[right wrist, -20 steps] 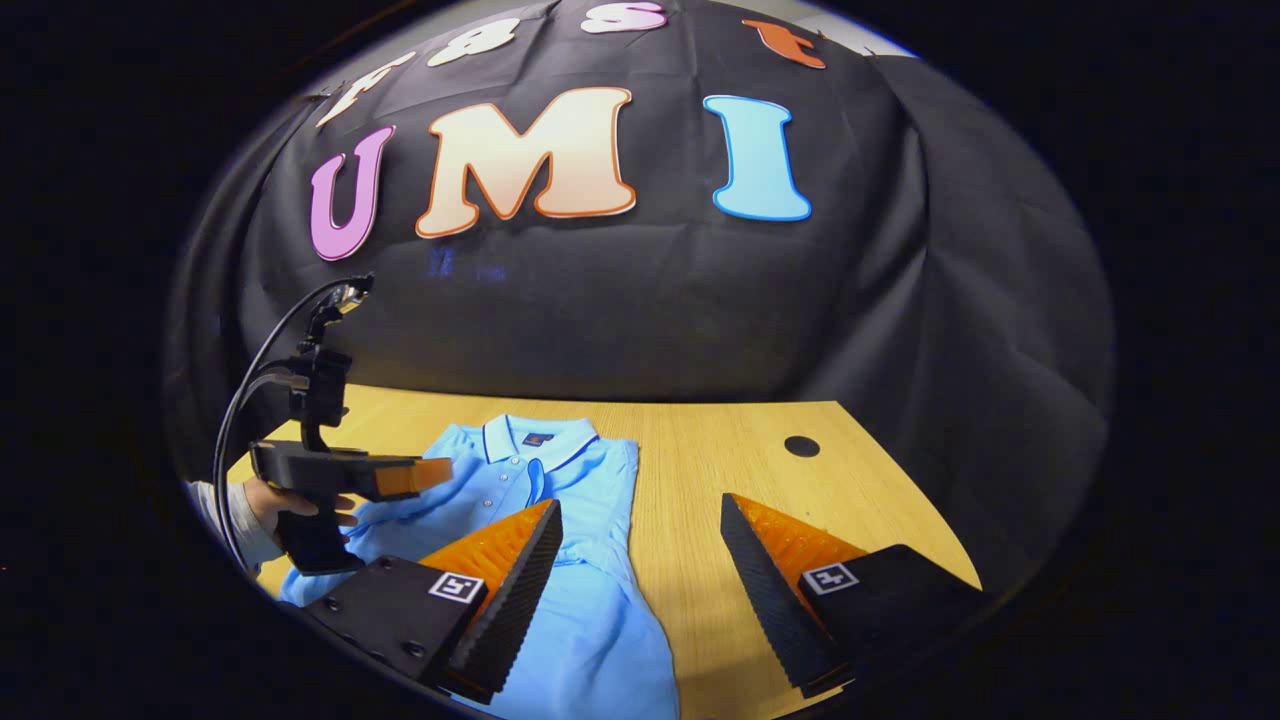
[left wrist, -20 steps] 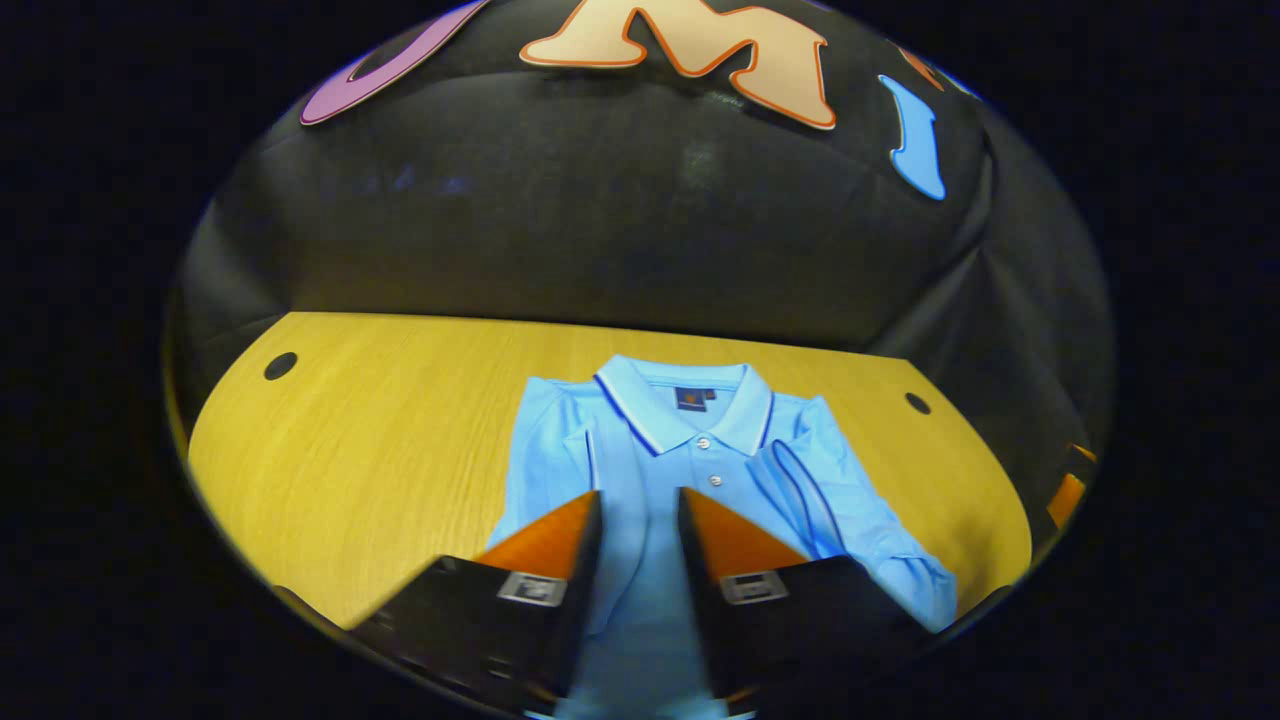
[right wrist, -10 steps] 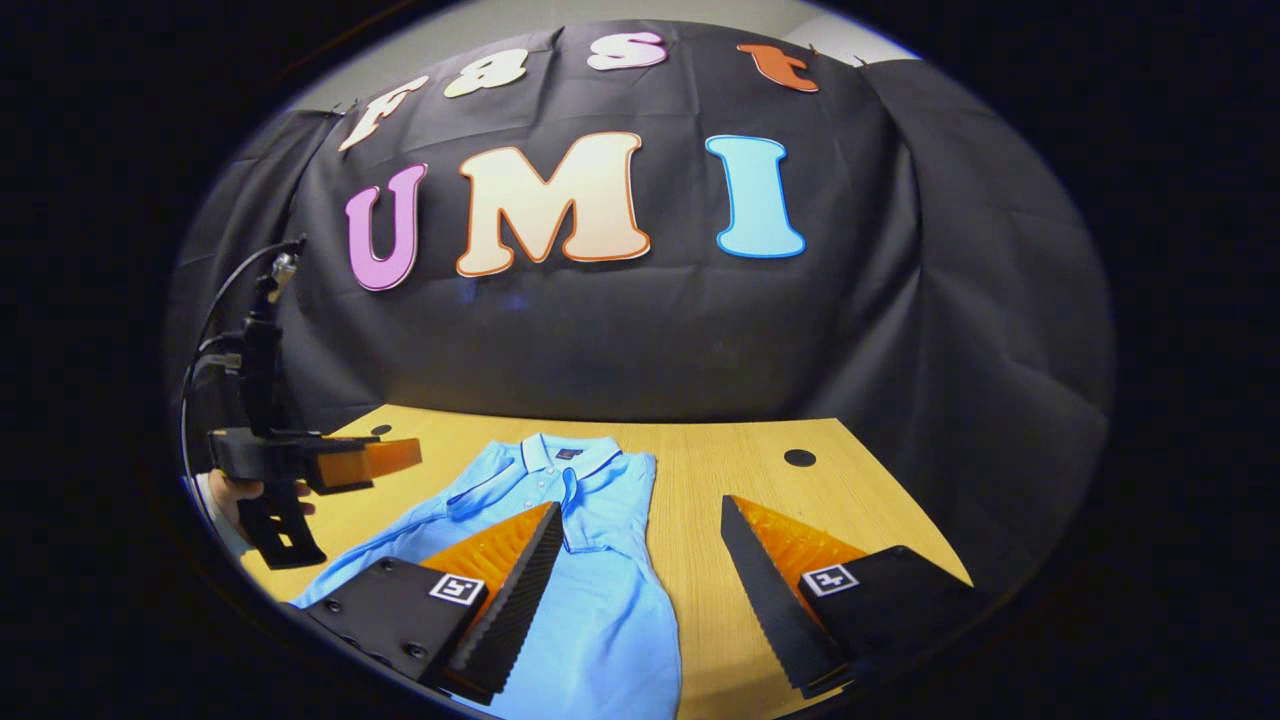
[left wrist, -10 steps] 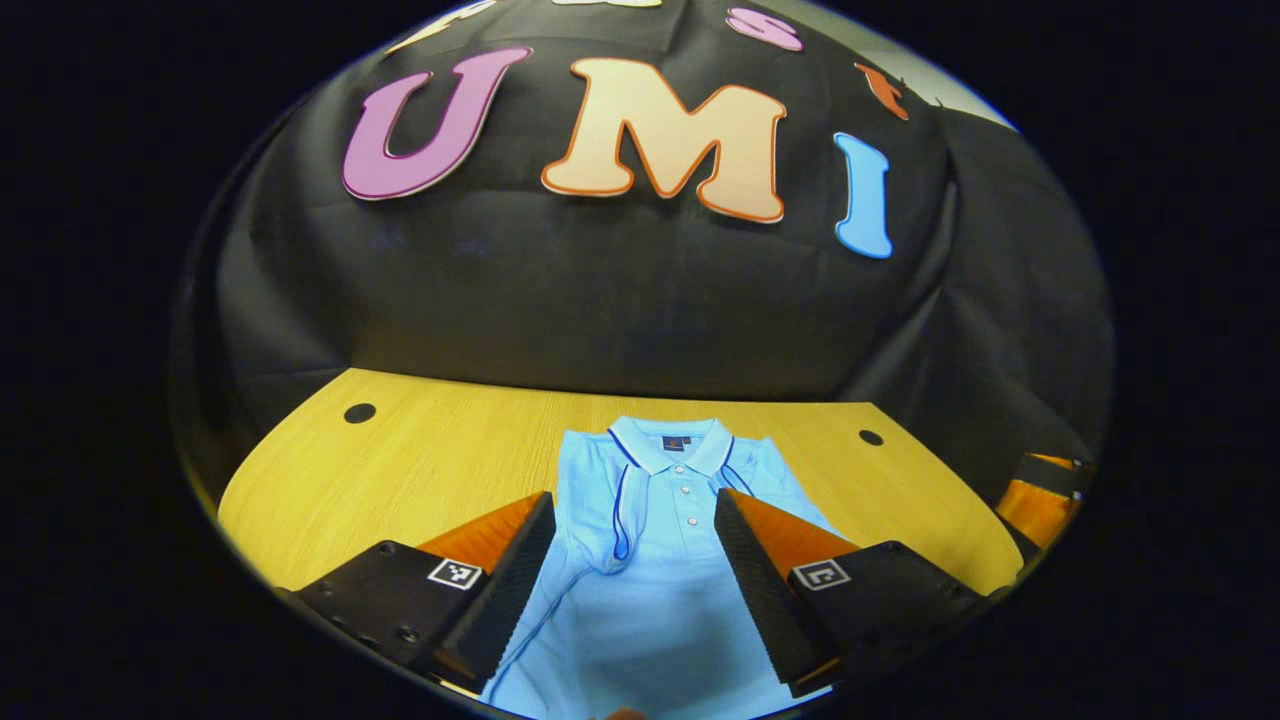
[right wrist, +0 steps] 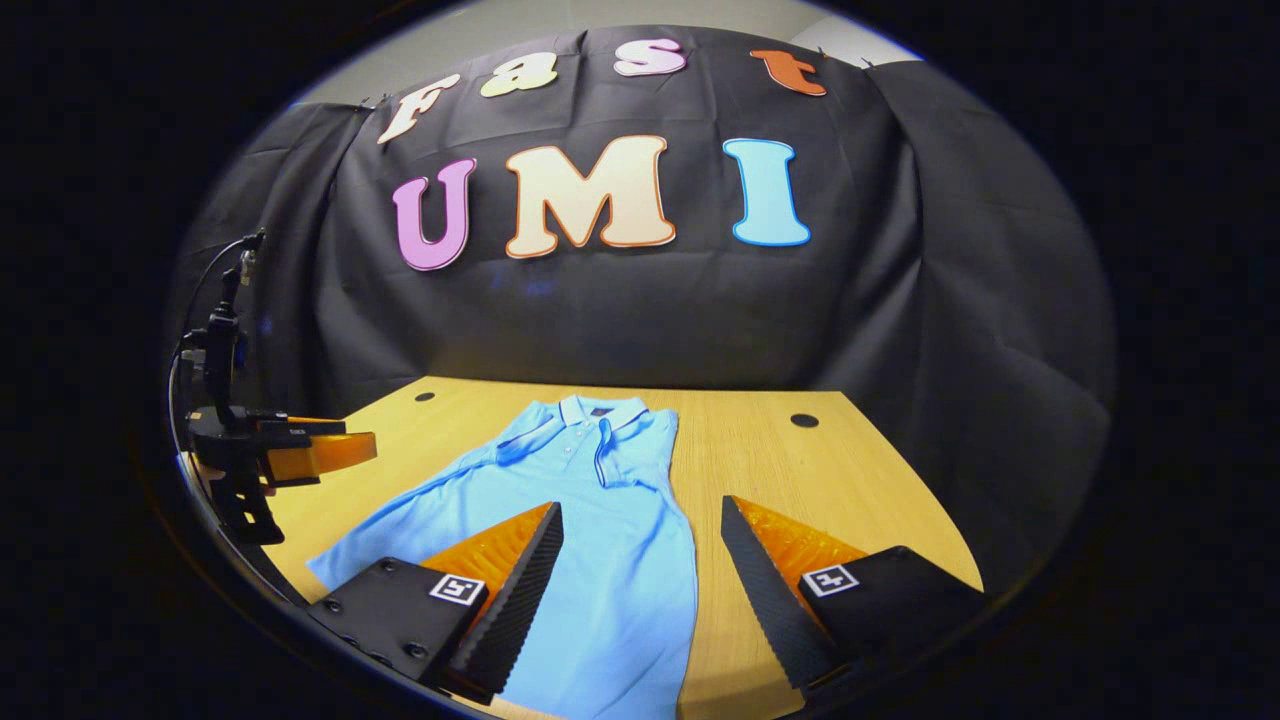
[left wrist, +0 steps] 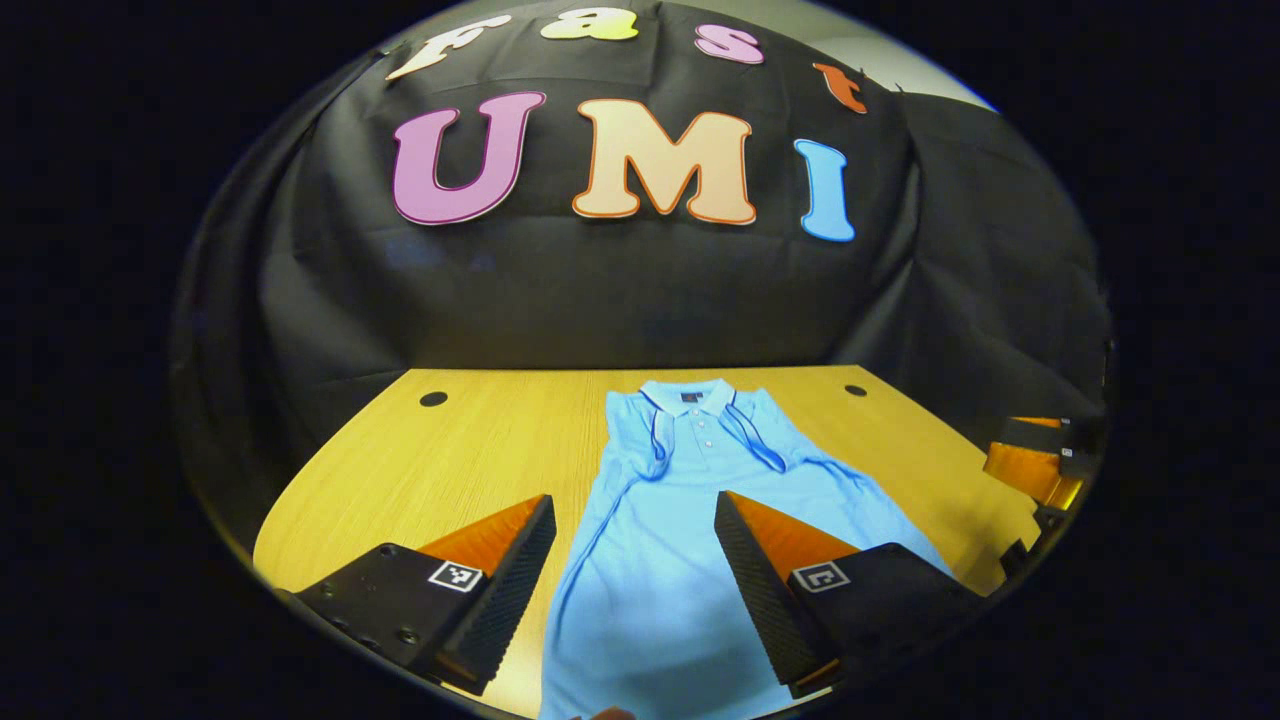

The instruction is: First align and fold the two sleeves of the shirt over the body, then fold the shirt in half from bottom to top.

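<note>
Both grippers hang above the table with their fingers spread wide and nothing between them: the left gripper (left wrist: 635,590) over the lower body of the shirt (left wrist: 665,560), the right gripper (right wrist: 640,590) over its right edge. That shirt lies flat on the wooden table (right wrist: 800,490), collar (right wrist: 603,408) toward the black cloth wall, both sleeves laid in over the chest (so the first folds look done). Being empty and held low at the near end, each gripper seems placed to take the bottom hem for the upward fold. From the right gripper view, the left gripper (right wrist: 320,452) sits off the table's side.
</note>
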Available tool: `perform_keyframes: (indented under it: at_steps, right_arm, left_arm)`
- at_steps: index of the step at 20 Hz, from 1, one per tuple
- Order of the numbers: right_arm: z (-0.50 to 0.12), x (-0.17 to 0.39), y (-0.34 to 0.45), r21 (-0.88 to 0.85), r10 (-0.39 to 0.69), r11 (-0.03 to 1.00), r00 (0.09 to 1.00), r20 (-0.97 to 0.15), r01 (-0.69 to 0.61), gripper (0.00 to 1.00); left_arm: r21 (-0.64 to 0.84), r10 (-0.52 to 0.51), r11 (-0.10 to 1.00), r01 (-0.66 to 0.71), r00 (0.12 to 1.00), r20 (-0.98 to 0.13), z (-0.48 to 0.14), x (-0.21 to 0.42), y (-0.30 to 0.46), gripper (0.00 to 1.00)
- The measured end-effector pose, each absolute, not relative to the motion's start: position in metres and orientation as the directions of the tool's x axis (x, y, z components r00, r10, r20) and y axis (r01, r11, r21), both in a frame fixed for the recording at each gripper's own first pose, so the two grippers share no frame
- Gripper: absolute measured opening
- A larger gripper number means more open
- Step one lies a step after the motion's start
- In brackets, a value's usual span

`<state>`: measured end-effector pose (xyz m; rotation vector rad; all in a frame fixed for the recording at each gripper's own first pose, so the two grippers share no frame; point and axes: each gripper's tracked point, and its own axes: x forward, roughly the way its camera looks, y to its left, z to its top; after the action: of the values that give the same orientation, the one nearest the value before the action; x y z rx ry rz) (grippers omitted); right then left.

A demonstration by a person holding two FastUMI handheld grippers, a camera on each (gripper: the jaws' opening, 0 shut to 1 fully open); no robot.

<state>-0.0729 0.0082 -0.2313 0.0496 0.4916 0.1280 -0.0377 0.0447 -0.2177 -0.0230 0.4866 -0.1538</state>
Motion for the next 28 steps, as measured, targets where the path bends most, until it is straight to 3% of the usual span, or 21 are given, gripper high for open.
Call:
perform_keyframes:
  at_steps: [5, 13, 23, 24, 26, 27, 28]
  right_arm:
    - [-0.260, -0.122, 0.009, 0.055, 0.140, 0.990, 0.834, -0.534, -0.131, 0.99]
    - [-0.323, -0.192, 0.018, 0.030, 0.162, 0.981, 0.728, -0.666, -0.191, 0.99]
    - [-0.373, -0.211, 0.015, 0.067, 0.149, 0.986, 0.632, -0.760, -0.151, 0.95]
    - [-0.374, -0.210, 0.017, 0.064, 0.152, 0.985, 0.635, -0.758, -0.159, 0.99]
    - [-0.373, -0.215, 0.024, 0.081, 0.181, 0.980, 0.627, -0.758, -0.184, 0.95]
    - [-0.374, -0.216, 0.028, 0.088, 0.192, 0.977, 0.621, -0.760, -0.195, 0.92]
    - [-0.372, -0.216, 0.033, 0.096, 0.210, 0.972, 0.624, -0.753, -0.212, 0.70]
  left_arm:
    - [-0.079, -0.149, 0.989, 0.127, 0.835, -0.529, -0.247, -0.090, 0.053, 0.96]
    - [-0.040, -0.193, 0.974, 0.222, 0.727, -0.659, -0.311, -0.161, 0.055, 0.96]
    - [-0.020, -0.174, 0.974, 0.224, 0.696, -0.697, -0.335, -0.180, 0.056, 0.97]
    - [-0.037, -0.183, 0.974, 0.223, 0.685, -0.705, -0.336, -0.183, 0.055, 0.97]
    - [-0.048, -0.207, 0.969, 0.244, 0.683, -0.701, -0.333, -0.183, 0.054, 0.96]
    - [-0.053, -0.224, 0.964, 0.261, 0.688, -0.690, -0.334, -0.184, 0.046, 0.89]
    - [-0.062, -0.248, 0.957, 0.284, 0.686, -0.685, -0.336, -0.185, 0.037, 0.83]
